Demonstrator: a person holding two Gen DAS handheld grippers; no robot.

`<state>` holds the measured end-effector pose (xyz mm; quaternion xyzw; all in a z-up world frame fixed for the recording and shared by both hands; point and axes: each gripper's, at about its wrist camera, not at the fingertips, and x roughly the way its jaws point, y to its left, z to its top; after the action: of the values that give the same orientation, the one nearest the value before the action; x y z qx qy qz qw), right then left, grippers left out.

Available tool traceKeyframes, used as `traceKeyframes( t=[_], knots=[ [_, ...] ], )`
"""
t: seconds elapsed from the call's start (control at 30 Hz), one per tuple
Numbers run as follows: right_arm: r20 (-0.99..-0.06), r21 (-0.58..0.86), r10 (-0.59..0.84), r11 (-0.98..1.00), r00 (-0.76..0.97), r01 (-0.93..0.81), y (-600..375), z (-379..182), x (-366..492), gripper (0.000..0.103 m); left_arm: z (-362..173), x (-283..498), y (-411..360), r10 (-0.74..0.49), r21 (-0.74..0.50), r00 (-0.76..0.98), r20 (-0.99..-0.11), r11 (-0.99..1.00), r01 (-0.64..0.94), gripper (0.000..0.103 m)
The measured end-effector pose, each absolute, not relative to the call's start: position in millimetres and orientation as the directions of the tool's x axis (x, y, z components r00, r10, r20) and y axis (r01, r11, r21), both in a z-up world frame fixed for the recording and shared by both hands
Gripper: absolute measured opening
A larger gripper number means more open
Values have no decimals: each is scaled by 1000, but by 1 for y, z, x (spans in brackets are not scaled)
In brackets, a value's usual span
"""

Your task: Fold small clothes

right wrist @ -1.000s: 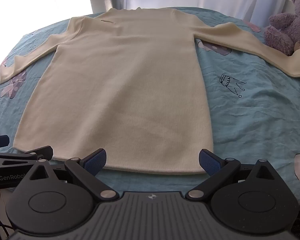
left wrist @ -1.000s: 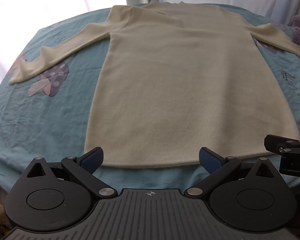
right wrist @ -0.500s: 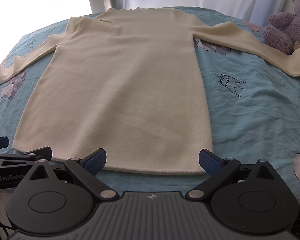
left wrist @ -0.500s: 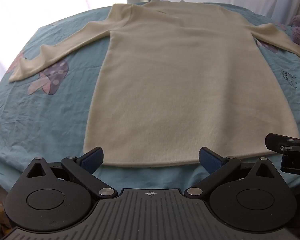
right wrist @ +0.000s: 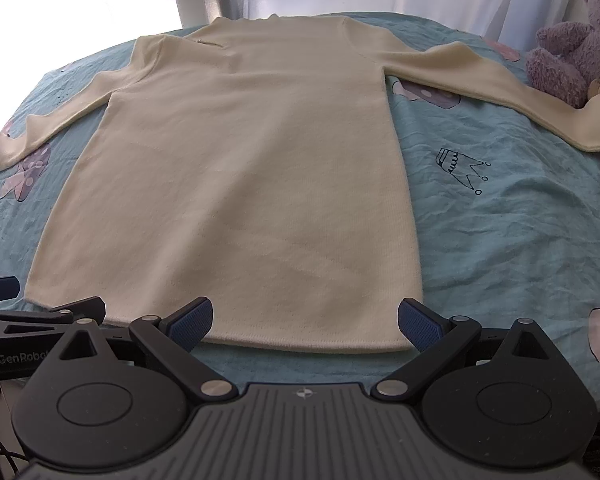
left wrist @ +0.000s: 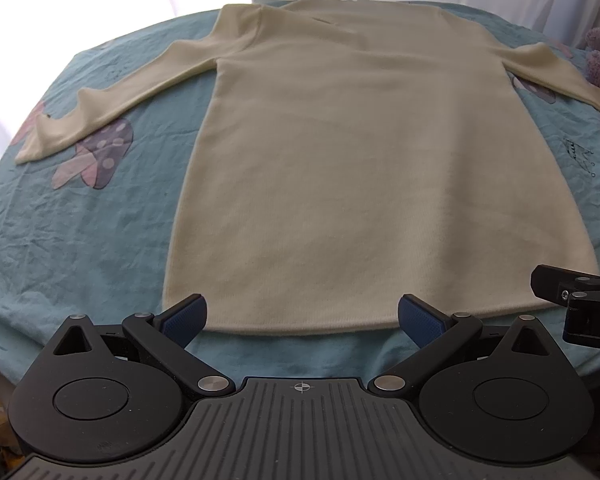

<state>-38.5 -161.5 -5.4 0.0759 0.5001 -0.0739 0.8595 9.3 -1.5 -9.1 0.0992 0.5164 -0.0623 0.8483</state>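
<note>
A cream long-sleeved knit dress (left wrist: 372, 168) lies flat on the blue bedsheet (left wrist: 80, 232), hem nearest me, both sleeves spread out to the sides. It also shows in the right wrist view (right wrist: 252, 184). My left gripper (left wrist: 302, 314) is open and empty, its fingertips just at the hem near the dress's left half. My right gripper (right wrist: 304, 316) is open and empty, its fingertips at the hem near the right corner. Each gripper shows at the edge of the other's view.
A purple teddy bear (right wrist: 576, 40) sits at the far right by the right sleeve's cuff (right wrist: 596, 132). The sheet has mushroom (left wrist: 100, 156) and crown (right wrist: 460, 168) prints. White curtains hang behind the bed. The bed's near edge lies just under the grippers.
Both grippers have crept very slightly forward toward the hem. The dress has not moved.
</note>
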Motion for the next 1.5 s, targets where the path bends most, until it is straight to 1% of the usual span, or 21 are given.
traceKeyframes(
  t=[1.5],
  knots=[
    [-880, 92, -9, 978, 474, 190, -165, -12, -35, 99, -15, 11, -4, -3, 98, 425, -905, 971, 216, 103]
  ],
)
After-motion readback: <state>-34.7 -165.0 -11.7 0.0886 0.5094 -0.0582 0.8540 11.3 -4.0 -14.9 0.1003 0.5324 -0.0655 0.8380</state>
